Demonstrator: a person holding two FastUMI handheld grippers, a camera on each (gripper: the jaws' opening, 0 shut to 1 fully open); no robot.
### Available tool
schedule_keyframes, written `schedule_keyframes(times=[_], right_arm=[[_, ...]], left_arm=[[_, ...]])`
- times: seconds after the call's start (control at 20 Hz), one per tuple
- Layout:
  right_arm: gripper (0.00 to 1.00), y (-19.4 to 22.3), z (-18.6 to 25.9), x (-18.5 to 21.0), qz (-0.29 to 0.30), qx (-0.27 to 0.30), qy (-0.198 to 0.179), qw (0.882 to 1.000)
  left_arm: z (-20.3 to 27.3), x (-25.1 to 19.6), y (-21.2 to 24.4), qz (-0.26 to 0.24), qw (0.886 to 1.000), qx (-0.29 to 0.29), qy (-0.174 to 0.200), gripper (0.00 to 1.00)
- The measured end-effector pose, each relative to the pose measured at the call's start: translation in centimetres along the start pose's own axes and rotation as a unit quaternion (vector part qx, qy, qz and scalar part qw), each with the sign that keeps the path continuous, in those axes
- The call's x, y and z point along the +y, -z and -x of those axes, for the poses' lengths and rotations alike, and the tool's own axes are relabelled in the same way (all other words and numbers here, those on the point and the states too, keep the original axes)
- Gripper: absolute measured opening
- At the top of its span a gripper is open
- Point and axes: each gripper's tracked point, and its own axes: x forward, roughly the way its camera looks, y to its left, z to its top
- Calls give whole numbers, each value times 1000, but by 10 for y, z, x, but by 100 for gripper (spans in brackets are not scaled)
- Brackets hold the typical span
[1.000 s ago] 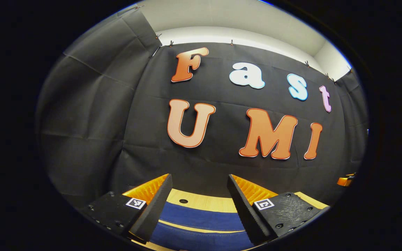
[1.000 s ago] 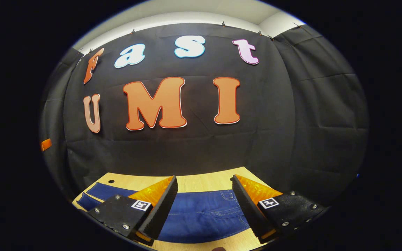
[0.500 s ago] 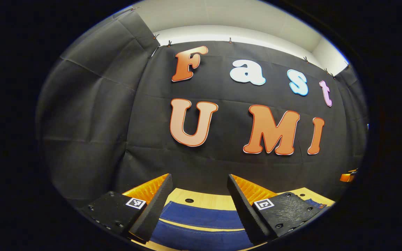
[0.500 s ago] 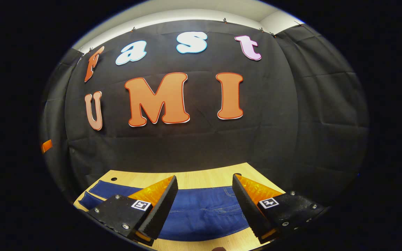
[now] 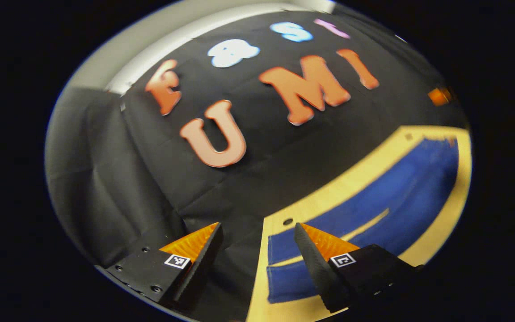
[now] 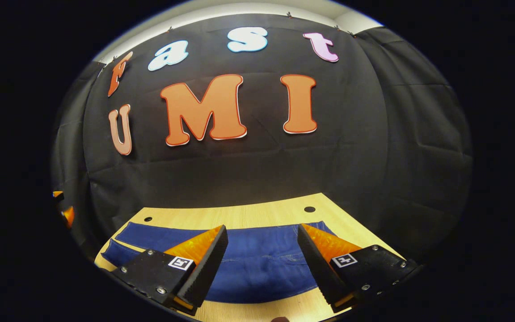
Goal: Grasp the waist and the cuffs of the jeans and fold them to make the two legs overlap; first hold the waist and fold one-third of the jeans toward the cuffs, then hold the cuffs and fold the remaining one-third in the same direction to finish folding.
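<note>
Blue jeans (image 6: 257, 264) lie flat along the wooden desk (image 6: 239, 215), legs slightly apart; the left tool (image 5: 257, 255) hangs wide open and empty at the desk's end edge by the cuffs; the right tool (image 6: 262, 259), open and empty, hovers over the waist; black cloth wall (image 6: 373, 156) behind.

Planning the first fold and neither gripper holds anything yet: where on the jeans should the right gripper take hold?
Probably the near edge of the waist end of the jeans, spread flat on the wooden table. The right gripper hangs open above it, so come from above, pinching that edge. The left gripper is open by the cuffs.
</note>
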Motion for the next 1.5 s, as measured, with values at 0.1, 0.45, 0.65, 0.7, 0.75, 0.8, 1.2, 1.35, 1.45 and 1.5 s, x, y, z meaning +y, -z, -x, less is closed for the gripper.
schedule_keyframes(times=[0.1,0.45,0.65,0.7,0.75,0.8,1.2,1.35,1.45,1.5], right_arm=[[97,11,-3,3,5,14,-3,1000],[97,42,-9,-4,27,58,3,998],[97,53,-8,-10,34,70,6,997],[97,54,-9,-12,36,72,7,997],[97,57,-10,-13,39,75,7,996],[97,57,-11,-15,42,78,6,996],[97,56,-17,-14,35,82,10,996],[97,58,-20,-14,36,85,16,996],[97,57,-22,-11,33,86,18,996],[97,56,-24,-10,32,87,20,996]], left_arm=[[-3,-33,31,-76,996,27,43,98],[-13,-98,142,-276,938,93,187,98],[-25,-124,189,-333,907,110,233,98],[-30,-127,197,-336,903,122,239,98],[-36,-126,204,-335,903,133,235,98],[-40,-126,209,-333,902,140,236,98],[-66,-133,227,-362,883,143,260,98],[-77,-133,226,-365,881,141,265,98],[-91,-134,221,-377,880,130,257,98],[-96,-136,219,-379,881,127,252,98]])
